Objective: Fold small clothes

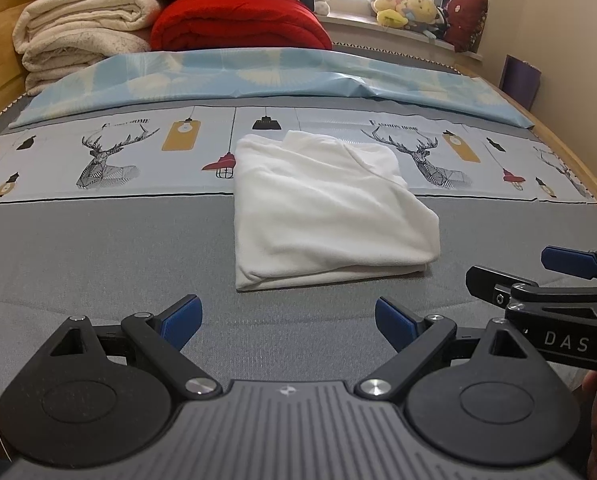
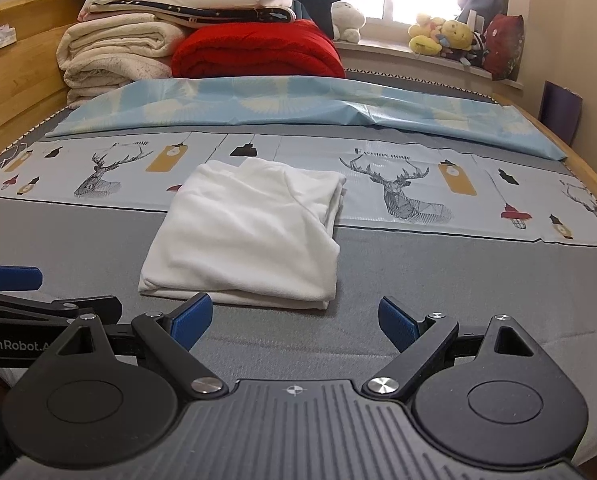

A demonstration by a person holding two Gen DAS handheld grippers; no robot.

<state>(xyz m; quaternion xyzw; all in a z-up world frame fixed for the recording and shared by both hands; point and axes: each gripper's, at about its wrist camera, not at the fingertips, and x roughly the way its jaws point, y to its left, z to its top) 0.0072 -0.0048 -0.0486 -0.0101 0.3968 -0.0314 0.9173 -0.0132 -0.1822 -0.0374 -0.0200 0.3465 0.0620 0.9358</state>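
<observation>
Both tools, my left tool (image 1: 288,322) and right tool (image 2: 295,322), were wide apart and empty, just before the white cloth (image 1: 326,208). It lay folded on the bed (image 1: 98,248); folding looked done.

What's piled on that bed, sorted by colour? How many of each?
White folded garment: 1
Red folded blanket: 1
Cream folded blanket: 1
Light blue patterned sheet: 1
Total: 4, not counting the mixed stack on top of the blankets.
</observation>
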